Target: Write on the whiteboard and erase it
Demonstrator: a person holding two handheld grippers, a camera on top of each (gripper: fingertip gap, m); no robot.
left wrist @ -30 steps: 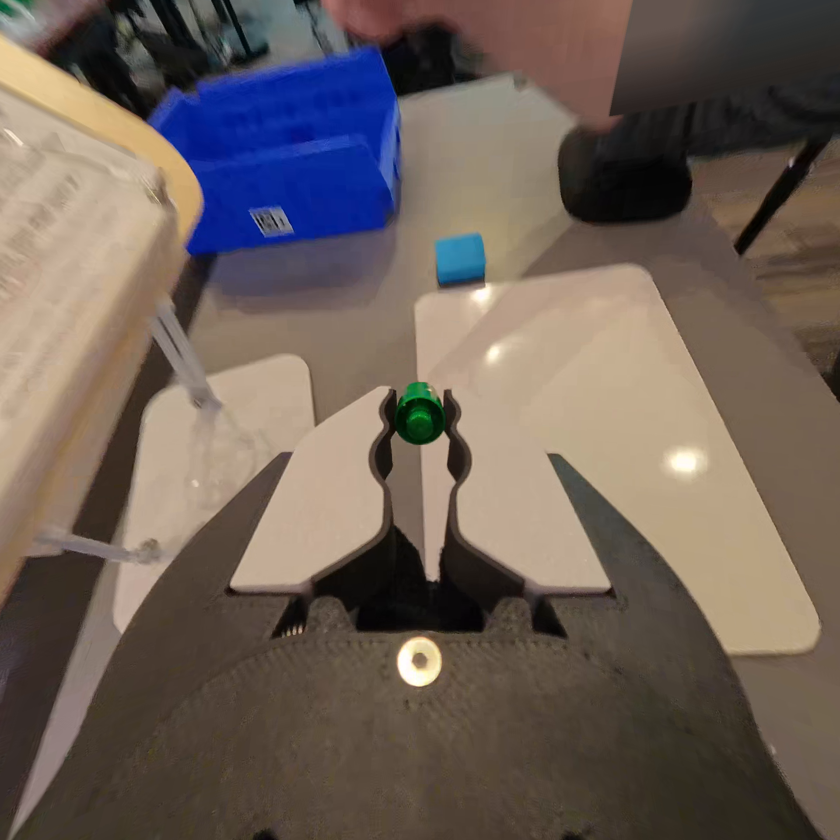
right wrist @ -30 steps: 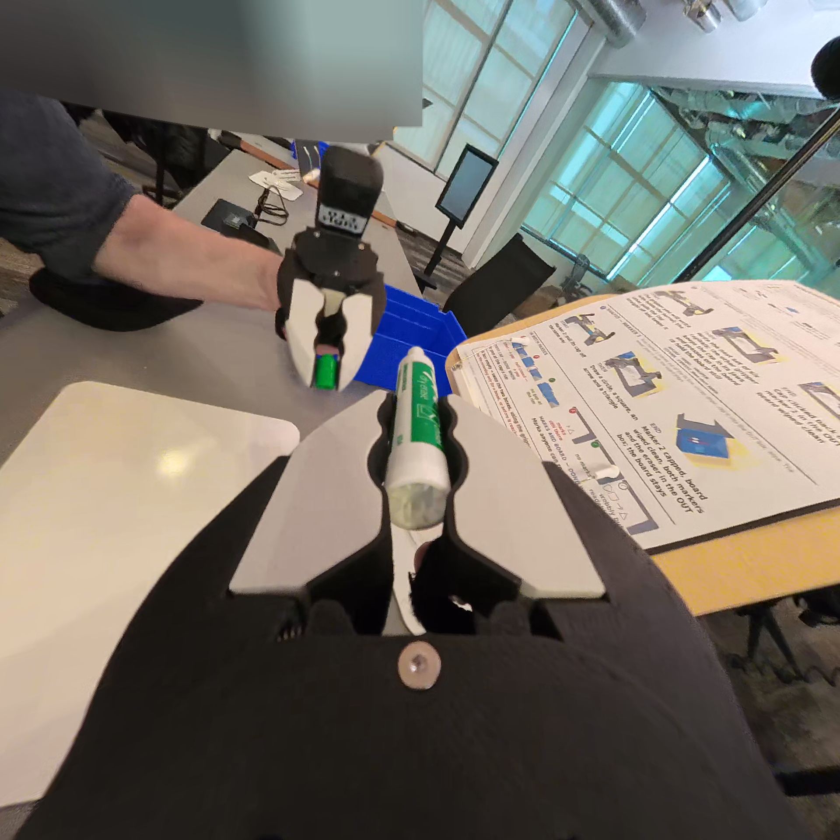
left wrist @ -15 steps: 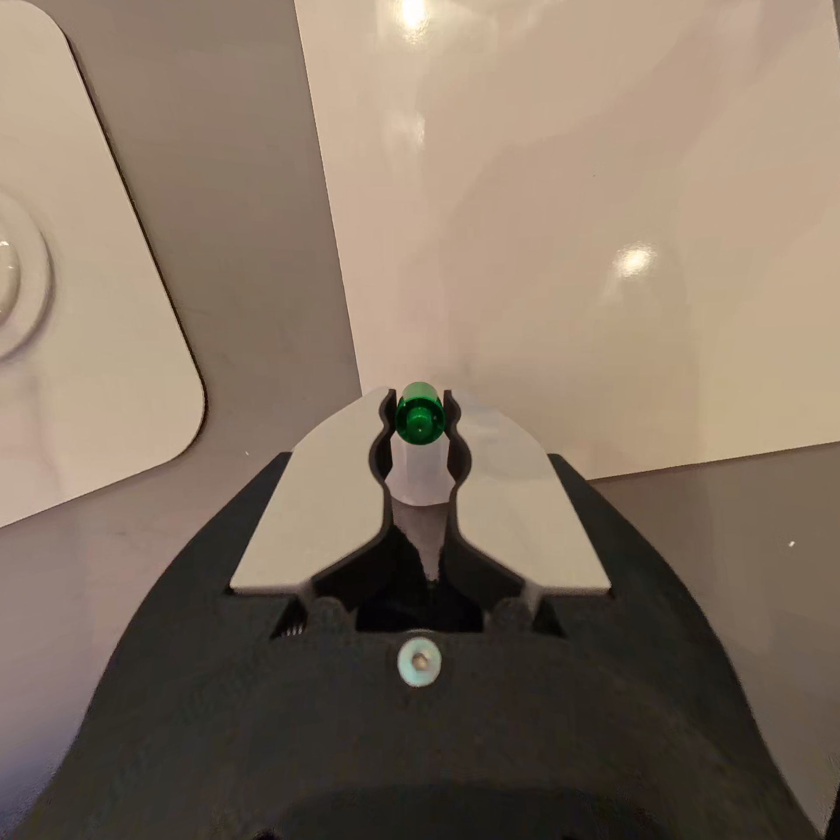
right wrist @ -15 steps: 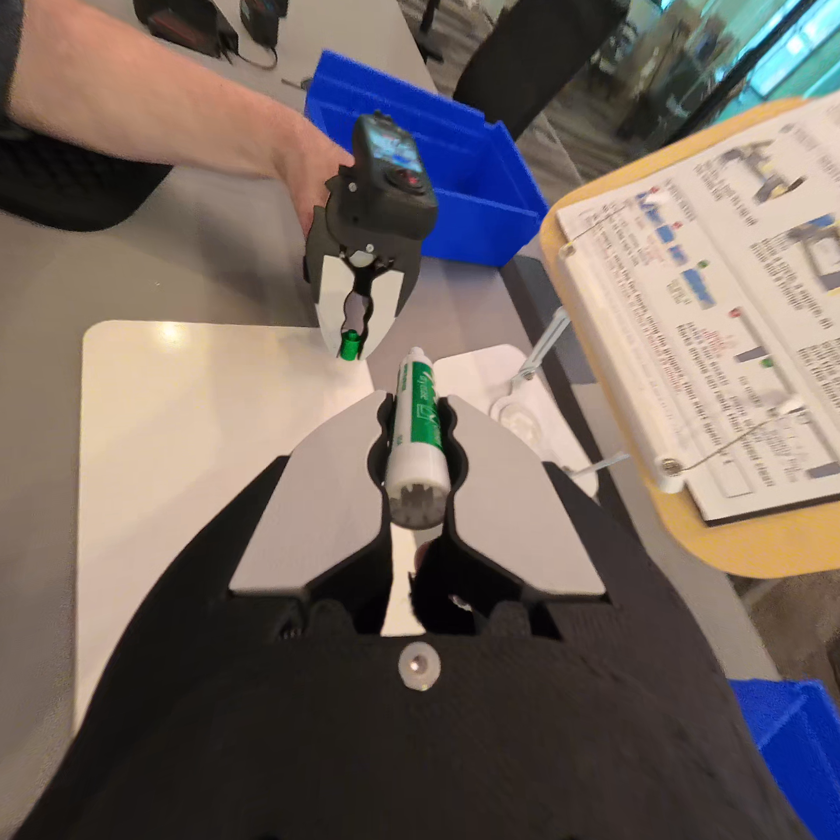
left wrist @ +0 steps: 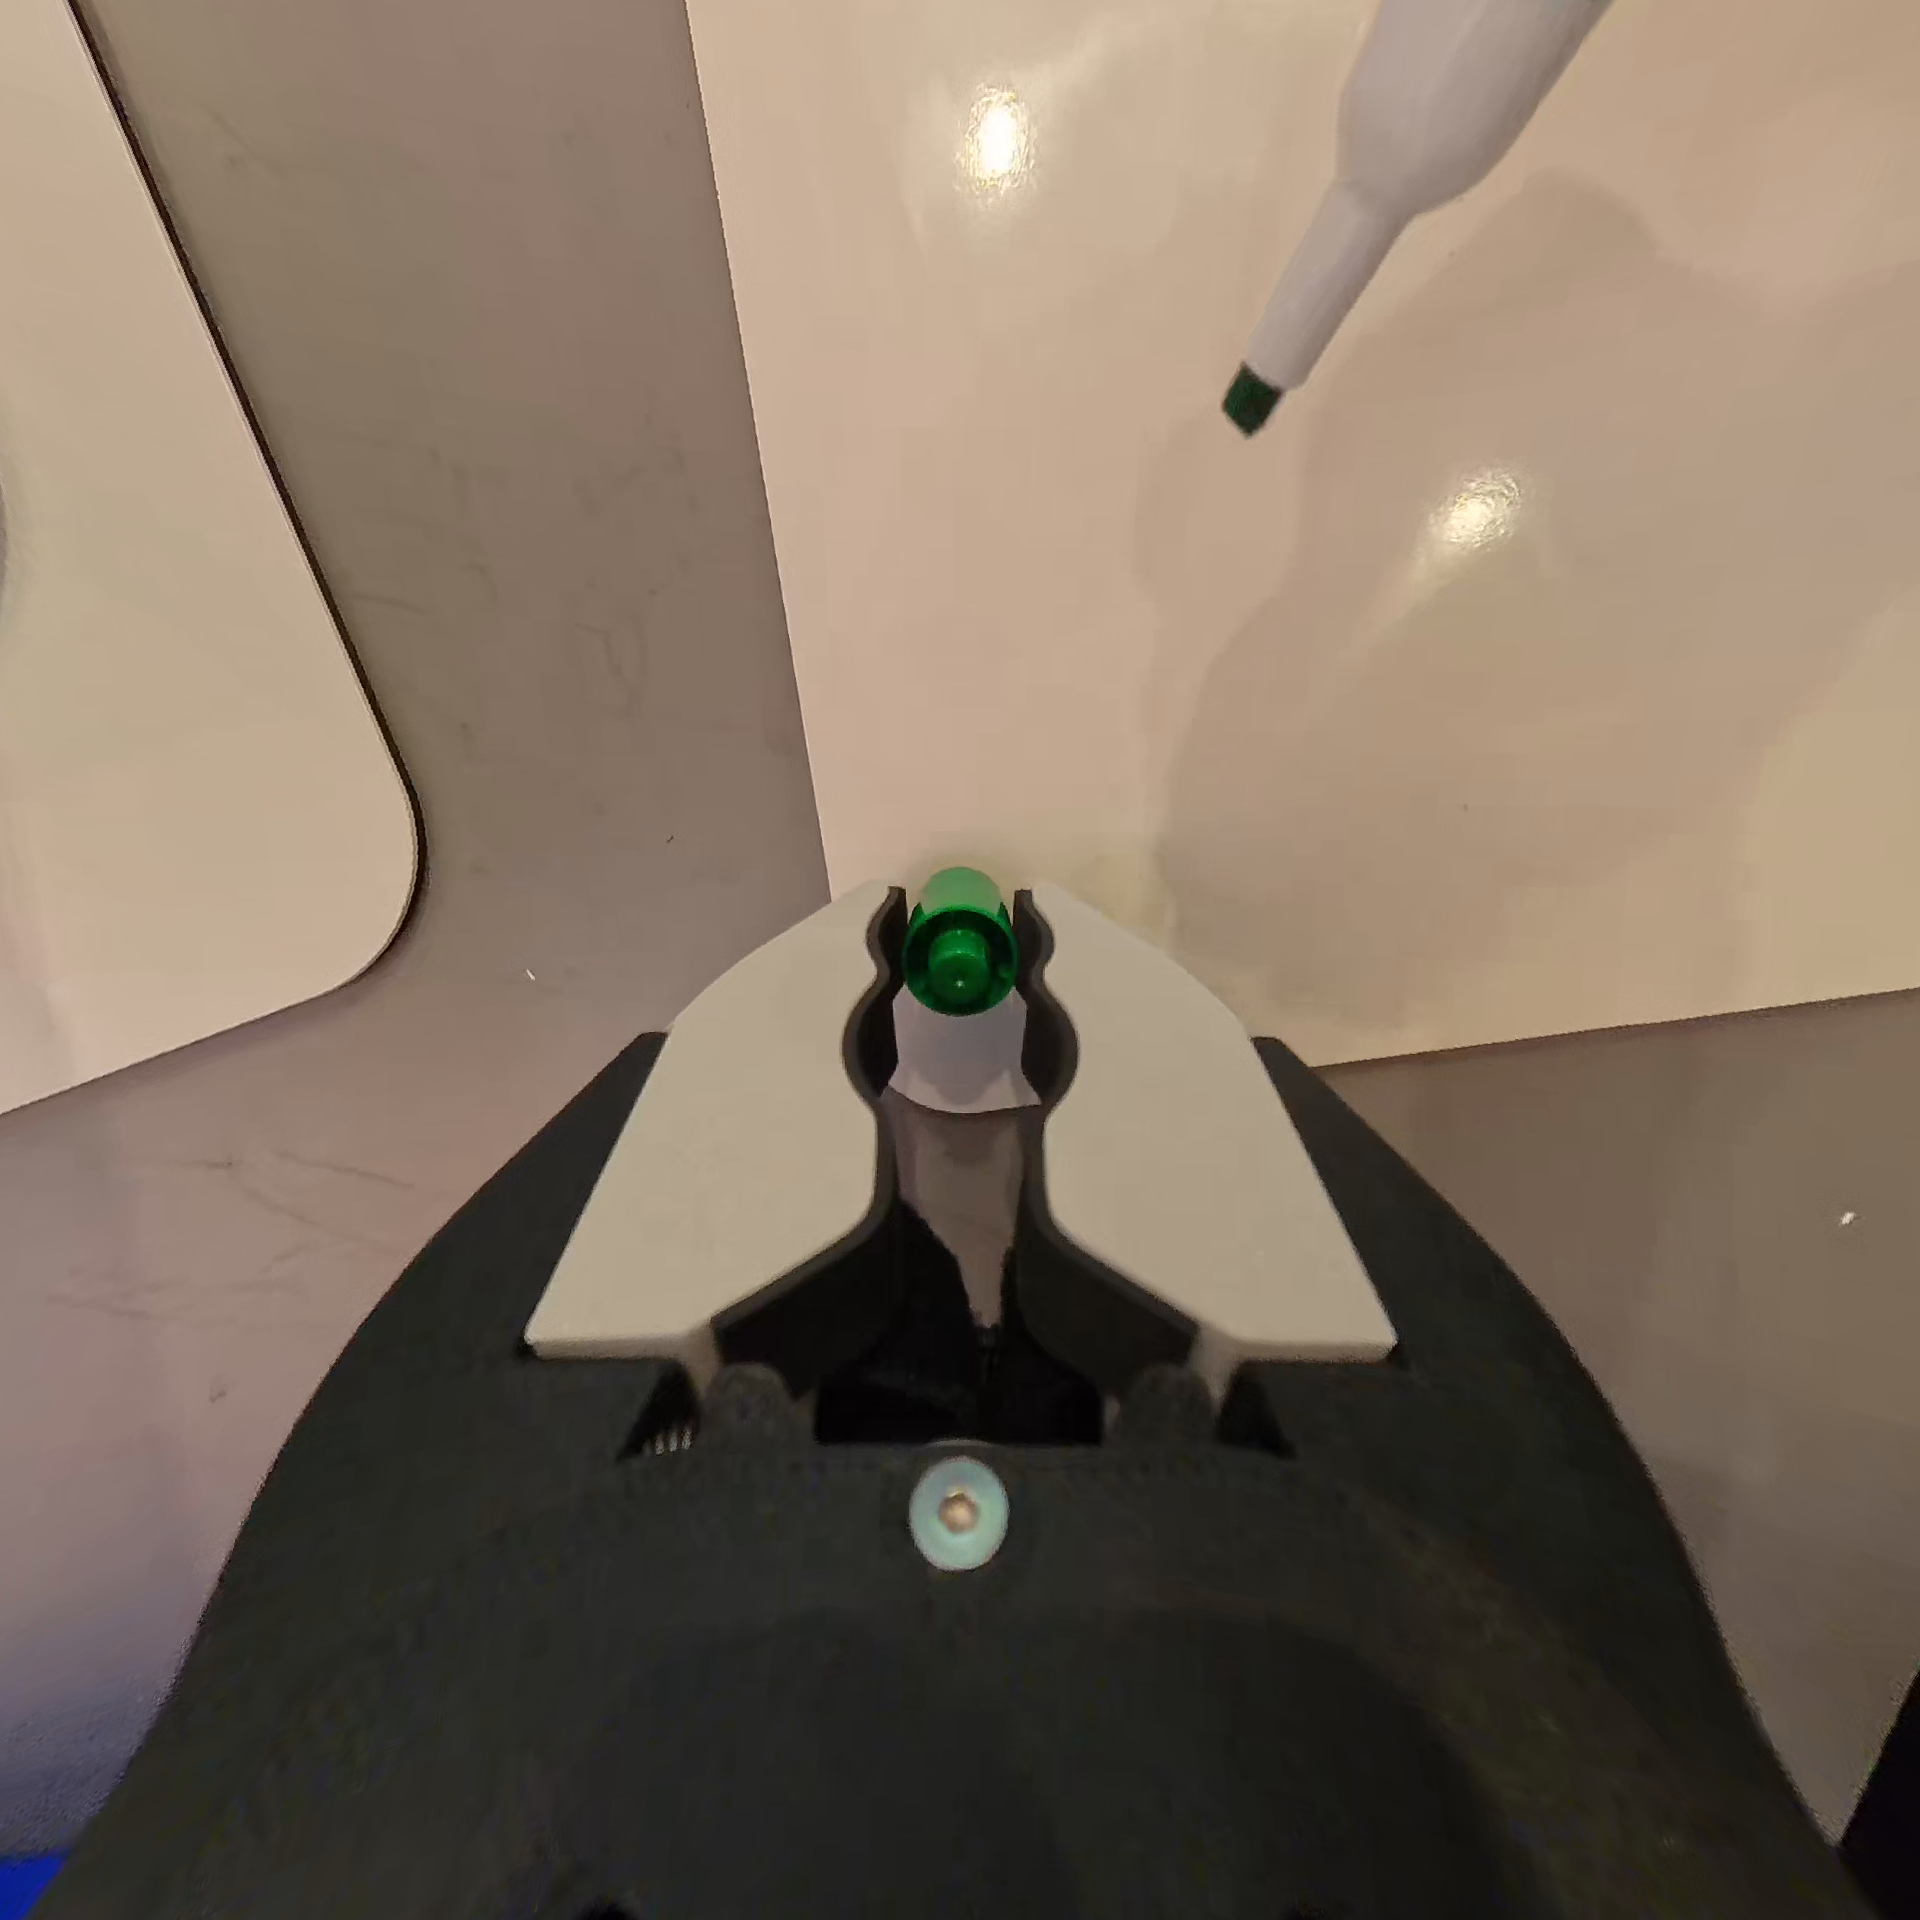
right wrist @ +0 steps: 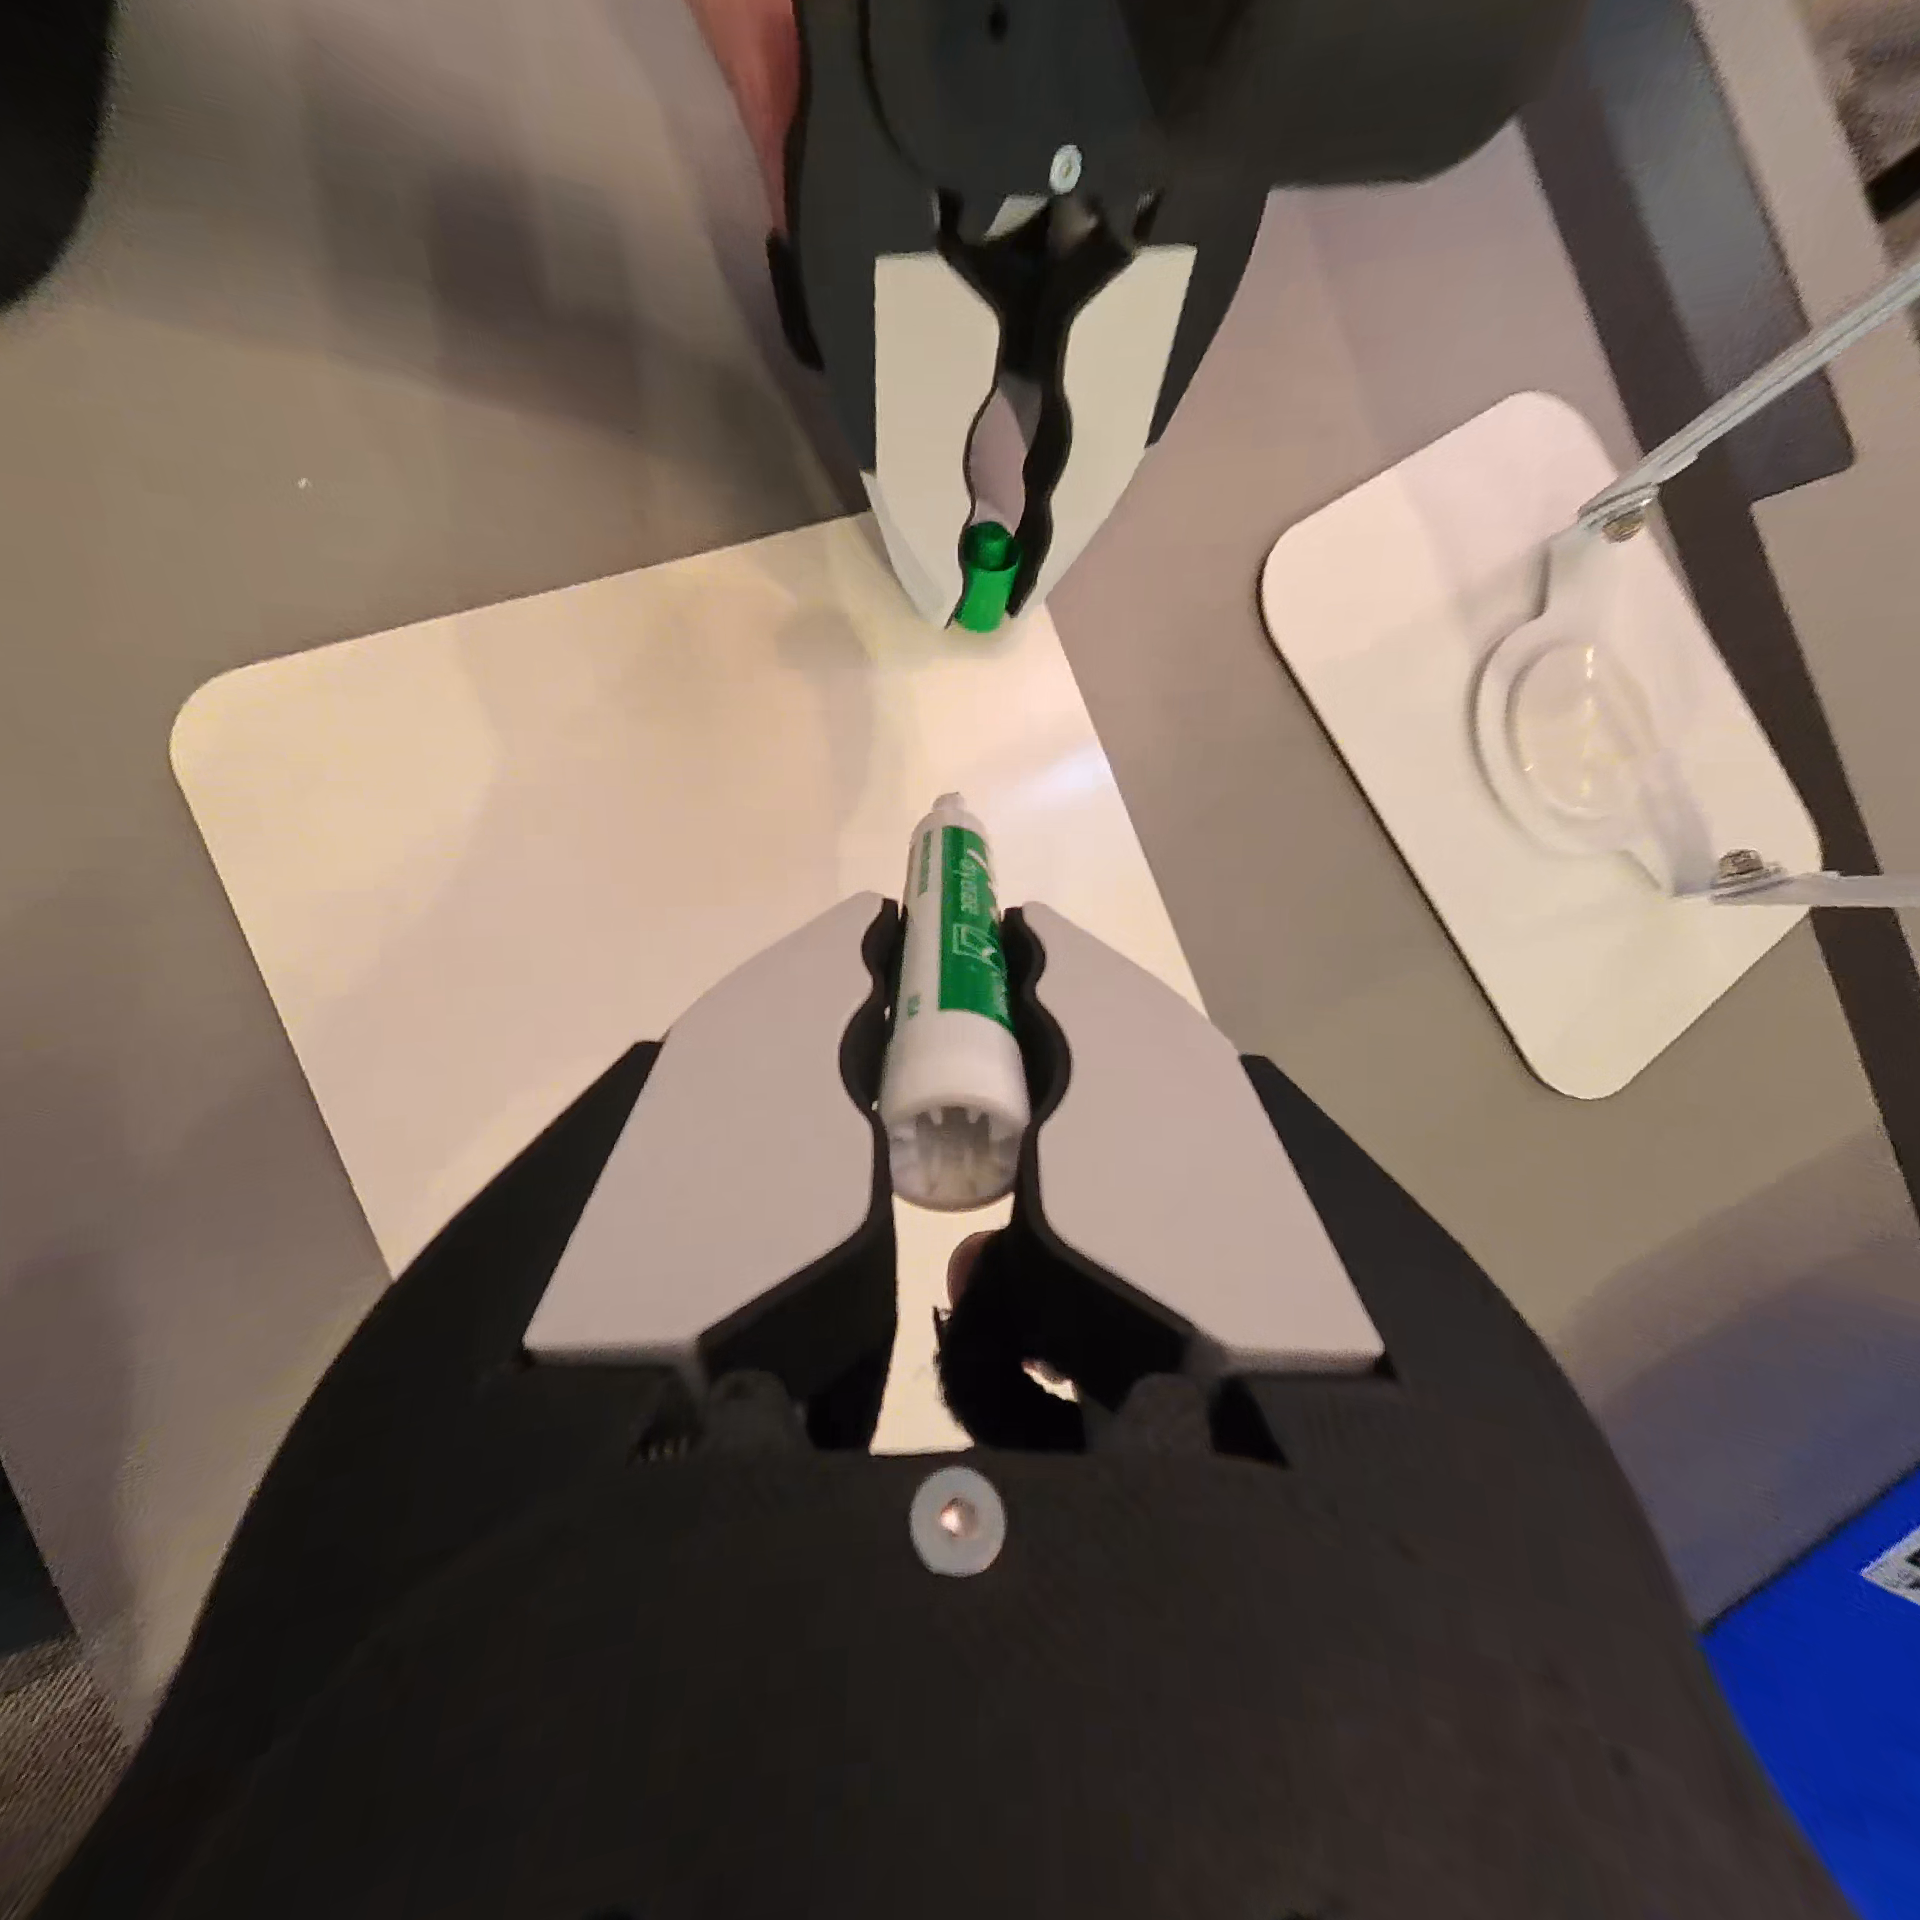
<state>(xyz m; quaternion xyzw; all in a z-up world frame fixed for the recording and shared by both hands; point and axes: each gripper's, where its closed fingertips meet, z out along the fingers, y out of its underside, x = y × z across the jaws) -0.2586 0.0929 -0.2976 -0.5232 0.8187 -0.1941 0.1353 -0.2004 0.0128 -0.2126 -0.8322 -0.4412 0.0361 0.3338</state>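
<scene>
Right wrist view is showing the green-and-white marker (right wrist: 956, 997) uncapped and sitting between the right gripper (right wrist: 954, 925) pads, which are pressing on its barrel, with its tip pointing down over the whiteboard (right wrist: 520, 831) lying flat on the grey table (right wrist: 312, 416). Opposite it, the left gripper (right wrist: 982, 592) is hovering at the board's far corner, its fingers closing tight on the green cap (right wrist: 985, 582). To the right, a smaller white plate (right wrist: 1403, 623) is carrying a clear stand foot (right wrist: 1579, 769), and a blue bin (right wrist: 1818, 1683) is peeking in at the lower right edge.
</scene>
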